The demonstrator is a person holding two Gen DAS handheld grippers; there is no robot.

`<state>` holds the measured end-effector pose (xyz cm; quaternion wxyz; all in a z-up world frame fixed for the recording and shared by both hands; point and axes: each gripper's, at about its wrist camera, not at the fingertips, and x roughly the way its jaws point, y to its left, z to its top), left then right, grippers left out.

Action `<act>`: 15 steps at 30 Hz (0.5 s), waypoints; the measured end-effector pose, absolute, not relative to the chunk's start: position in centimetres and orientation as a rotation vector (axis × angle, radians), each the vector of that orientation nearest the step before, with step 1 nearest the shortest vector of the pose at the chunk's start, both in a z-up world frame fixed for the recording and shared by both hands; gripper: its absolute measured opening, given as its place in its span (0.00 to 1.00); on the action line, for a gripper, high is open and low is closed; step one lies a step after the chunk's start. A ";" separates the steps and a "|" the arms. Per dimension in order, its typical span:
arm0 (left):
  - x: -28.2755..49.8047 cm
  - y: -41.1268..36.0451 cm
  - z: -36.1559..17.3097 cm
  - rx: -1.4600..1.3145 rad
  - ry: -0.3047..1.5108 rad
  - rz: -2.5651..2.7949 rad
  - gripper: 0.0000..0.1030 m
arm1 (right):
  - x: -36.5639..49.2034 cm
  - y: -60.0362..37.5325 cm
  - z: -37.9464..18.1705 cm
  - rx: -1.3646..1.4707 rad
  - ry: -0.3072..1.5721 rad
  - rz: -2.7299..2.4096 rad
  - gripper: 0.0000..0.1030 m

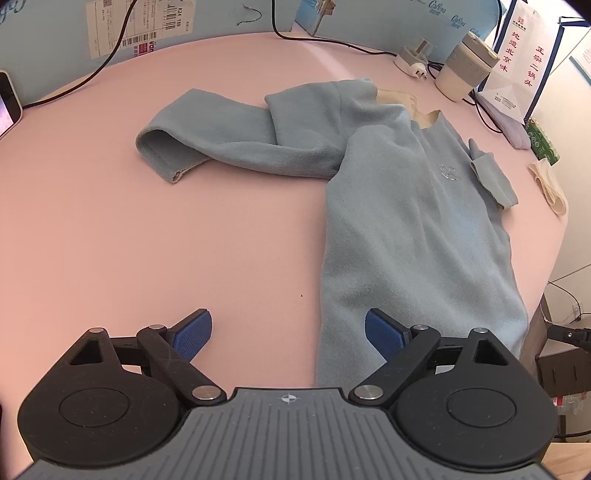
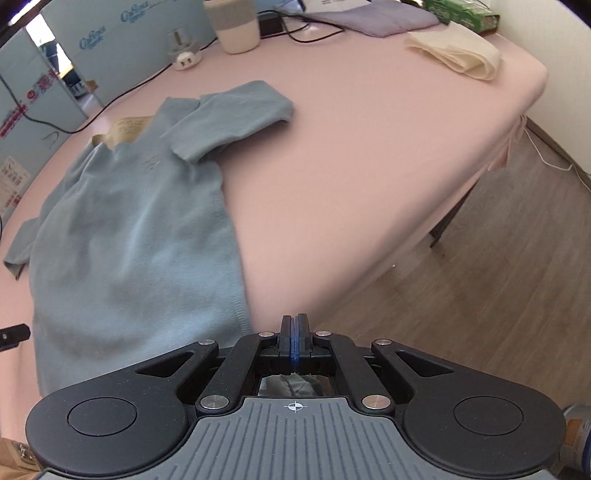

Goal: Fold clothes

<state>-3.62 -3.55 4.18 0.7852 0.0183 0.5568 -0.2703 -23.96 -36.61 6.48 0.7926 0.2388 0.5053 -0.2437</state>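
Blue sweater (image 1: 413,229) is lying lengthwise on the pink table (image 1: 147,240), hem nearest both grippers; left gripper (image 1: 288,334) is hovering with fingers wide astride its hem edge, right gripper (image 2: 294,325) is sitting closed and empty beside it

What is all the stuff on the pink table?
sweater: one, light blue, spread on the table's right part, one sleeve stretched left, the other folded onto its chest
table: one, pink cover
cup: one, cream with grey band, far edge
plug adapter: one, white, beside the cup
folded cloth: one, cream, far right corner
folded cloth: one, lilac, far edge
green packet: one, far right corner
cables: black, far edge
left gripper: open, above the sweater's hem
right gripper: shut, empty
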 end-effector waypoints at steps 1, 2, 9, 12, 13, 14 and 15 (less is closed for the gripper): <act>-3.6 -3.6 4.2 0.038 1.200 -0.580 0.88 | -24.1 -36.7 6.6 0.520 1.077 -0.525 0.01; -3.5 -3.6 4.2 0.032 1.197 -0.579 0.88 | -24.0 -36.6 6.8 0.518 1.066 -0.517 0.01; -1.3 -3.1 5.2 -0.038 1.146 -0.519 0.88 | -21.6 -35.1 7.8 0.464 1.018 -0.400 0.08; -0.1 -3.4 6.0 -0.005 1.089 -0.476 0.88 | -19.7 -34.2 8.0 0.420 1.009 -0.347 0.08; 0.2 -3.5 6.2 0.014 1.066 -0.468 0.88 | -19.0 -33.9 8.1 0.408 1.005 -0.330 0.08; 0.6 -3.6 6.4 0.022 1.046 -0.464 0.88 | -18.3 -33.5 8.3 0.397 0.998 -0.314 0.09; 1.0 -3.8 6.6 0.029 1.027 -0.460 0.88 | -17.7 -33.2 8.4 0.390 0.989 -0.305 0.09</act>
